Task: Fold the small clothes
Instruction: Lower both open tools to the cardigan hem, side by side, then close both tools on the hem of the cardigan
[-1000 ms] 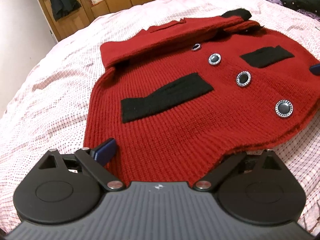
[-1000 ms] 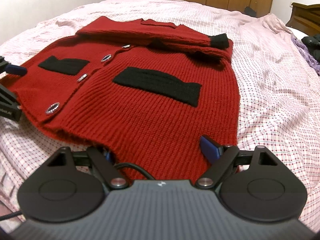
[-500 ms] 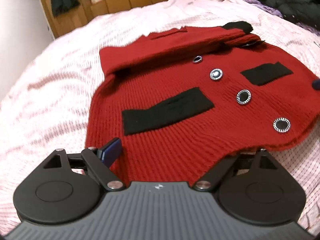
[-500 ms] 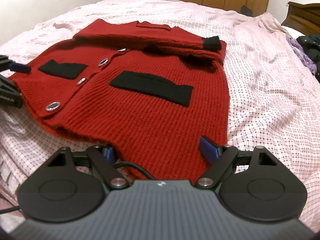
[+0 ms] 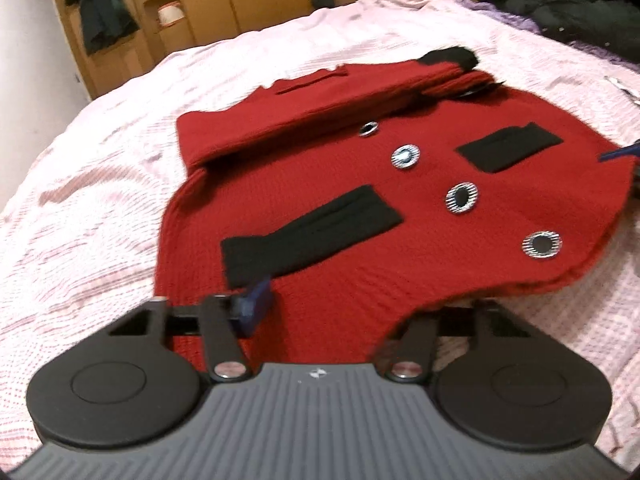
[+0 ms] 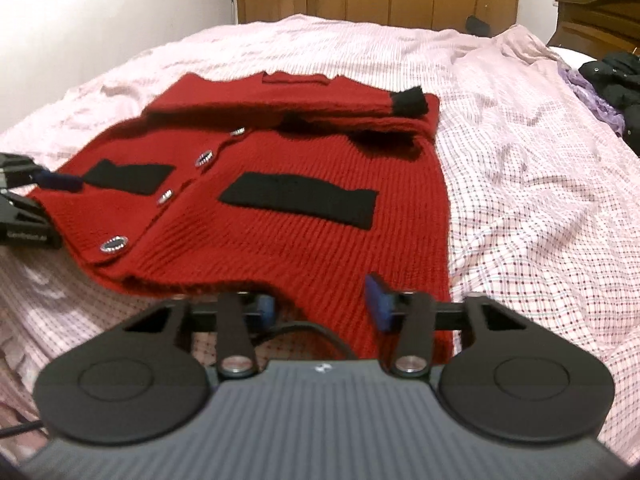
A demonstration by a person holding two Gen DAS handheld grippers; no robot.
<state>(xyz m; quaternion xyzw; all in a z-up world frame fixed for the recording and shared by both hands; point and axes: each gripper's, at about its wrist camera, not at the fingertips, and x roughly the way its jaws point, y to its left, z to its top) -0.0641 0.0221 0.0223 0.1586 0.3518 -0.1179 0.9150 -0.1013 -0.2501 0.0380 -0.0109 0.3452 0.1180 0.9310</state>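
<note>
Both our left claw [image 5: 320, 312] and right claw [image 6: 322, 306] are closing, probably pinching the cardigan [image 6: 280, 216] hem; we lift evenly.

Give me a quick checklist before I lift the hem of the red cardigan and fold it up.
1. Left gripper on the hem: jaws closing with knit between them; firm pinch cannot tell.
2. Right gripper on the hem: jaws closing over the knit; firm pinch cannot tell.
3. Red cardigan lying flat on the checked bedsheet: ok.
4. Sleeves already folded across the top: ok.
5. Black cable by the right gripper clear of the knit: not ok, it lies against the hem.
</note>
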